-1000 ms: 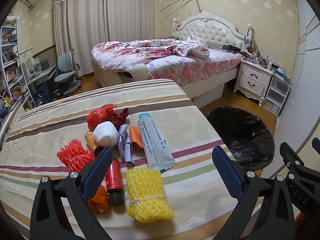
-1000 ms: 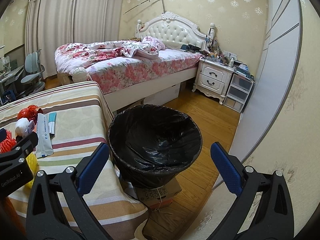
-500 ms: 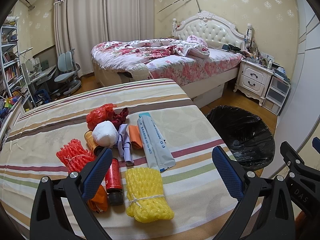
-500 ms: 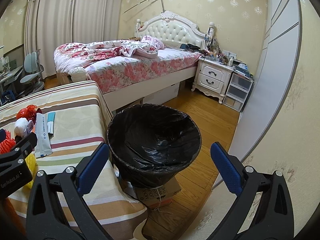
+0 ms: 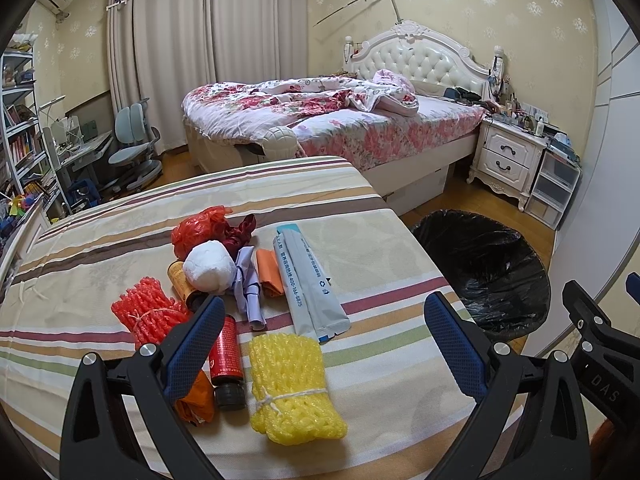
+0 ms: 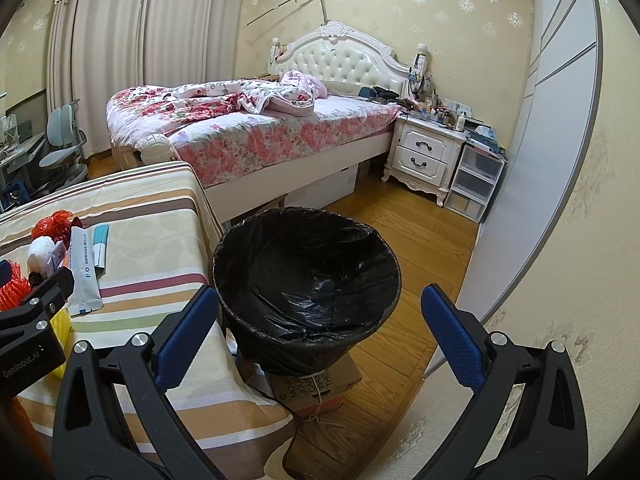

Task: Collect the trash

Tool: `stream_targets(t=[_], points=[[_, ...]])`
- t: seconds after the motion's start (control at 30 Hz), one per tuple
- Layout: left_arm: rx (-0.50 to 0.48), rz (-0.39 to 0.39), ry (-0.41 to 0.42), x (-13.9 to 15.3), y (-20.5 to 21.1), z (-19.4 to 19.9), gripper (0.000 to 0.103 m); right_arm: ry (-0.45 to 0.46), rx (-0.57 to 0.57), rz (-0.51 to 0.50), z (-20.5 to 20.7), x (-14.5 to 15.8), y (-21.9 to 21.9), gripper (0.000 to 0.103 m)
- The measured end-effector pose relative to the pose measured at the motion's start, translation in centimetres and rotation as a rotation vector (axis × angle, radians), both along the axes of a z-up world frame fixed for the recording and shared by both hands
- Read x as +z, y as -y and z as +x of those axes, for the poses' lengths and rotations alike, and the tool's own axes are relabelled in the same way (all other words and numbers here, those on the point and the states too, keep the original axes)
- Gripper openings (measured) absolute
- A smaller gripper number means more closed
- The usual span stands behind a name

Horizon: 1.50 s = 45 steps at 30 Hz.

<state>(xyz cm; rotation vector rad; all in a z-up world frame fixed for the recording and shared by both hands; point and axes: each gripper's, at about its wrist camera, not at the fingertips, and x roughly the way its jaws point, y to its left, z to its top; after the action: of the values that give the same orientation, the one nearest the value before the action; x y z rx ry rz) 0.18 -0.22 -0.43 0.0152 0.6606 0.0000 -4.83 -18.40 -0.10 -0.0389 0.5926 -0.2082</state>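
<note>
Trash lies in a cluster on the striped table: a yellow foam net, a red foam net, a small red bottle, a white paper ball, a red plastic bag, a grey-blue pouch and orange scraps. My left gripper hovers open above the near items, holding nothing. A black-lined bin stands on a cardboard box right of the table. My right gripper is open and empty in front of the bin.
A bed with floral covers fills the back of the room, with a white nightstand and plastic drawers beside it. Wardrobe doors run along the right. A desk and office chairs stand at far left. Wooden floor surrounds the bin.
The right wrist view has shifted slightly, with the bin a little further right in frame. The left gripper and the trash look unchanged.
</note>
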Motion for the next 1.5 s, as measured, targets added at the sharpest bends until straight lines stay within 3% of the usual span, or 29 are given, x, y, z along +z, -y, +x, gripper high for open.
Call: stream_targets(t=[0.6, 0.87, 1.13, 1.23, 1.5], points=[[-0.021, -0.012, -0.039, -1.6, -0.1, 0.0, 0.097, -0.002, 0.008, 0.01, 0.1, -0.1, -0.1, 0.099], [-0.025, 0.003, -0.051, -0.7, -1.3, -0.6, 0.096, -0.018, 0.036, 0.03, 0.4, -0.3, -1.1, 0.099], [0.005, 0.035, -0.066, -1.0, -4.6, -2.2, 0.096, -0.038, 0.107, 0.064, -0.1, -0.8, -3.4, 0.097], [0.037, 0.028, -0.086, -1.4, -6.6, -2.8, 0.096, -0.058, 0.139, 0.074, -0.3, -1.1, -4.6, 0.084], [0.116, 0.008, -0.12, -2.2, -11.0, -4.1, 0.092, -0.094, 0.204, 0.075, -0.7, -1.3, -6.8, 0.083]])
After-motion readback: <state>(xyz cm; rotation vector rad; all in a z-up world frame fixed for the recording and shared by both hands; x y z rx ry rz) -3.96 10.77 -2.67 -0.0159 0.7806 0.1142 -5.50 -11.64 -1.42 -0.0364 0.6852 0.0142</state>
